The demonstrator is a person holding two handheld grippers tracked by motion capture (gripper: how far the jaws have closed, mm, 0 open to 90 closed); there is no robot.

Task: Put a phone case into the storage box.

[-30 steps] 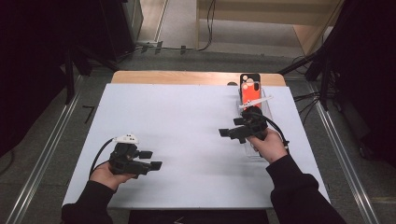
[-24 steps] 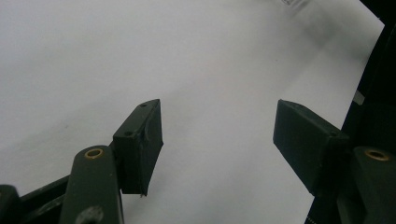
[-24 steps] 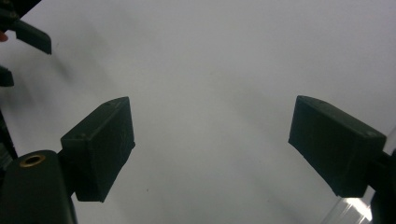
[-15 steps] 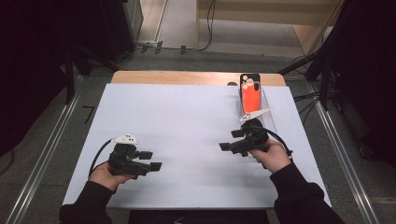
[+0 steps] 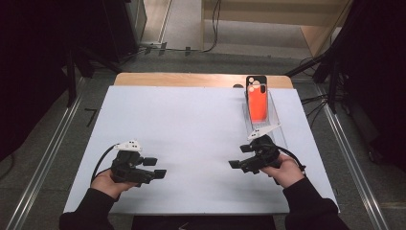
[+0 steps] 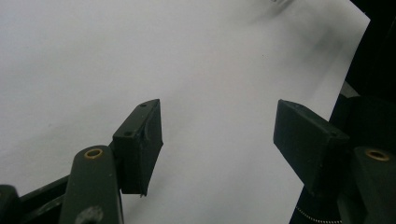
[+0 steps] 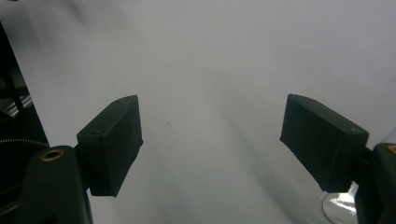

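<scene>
High view: white table mid-frame, and at its upper right an orange phone case lies inside a clear tray, a black phone case propped at the tray's far end, just touching or overlapping the orange one's top, can't tell which. Right gripper sits lower right of frame, just below the tray's near end, jaws pointing left toward table centre, not at the tray, nothing in them; judged a parked pose, hand resting on the surface close to the work so the reach to the tray is short. Left gripper lower left, well apart from the tray, jaws pointing right and spread, empty; looks like it idles as the spare hand. Left gripper view: left gripper with both black jaws wide apart over bare white surface, table edge and dark floor at right of frame, nothing between the jaws. Right gripper view: right gripper jaws likewise spread wide over blank white; a bit of clear tray rim at lower right corner, so the tray lies just beside that jaw, not between them. Orange case untouched in its tray.
</scene>
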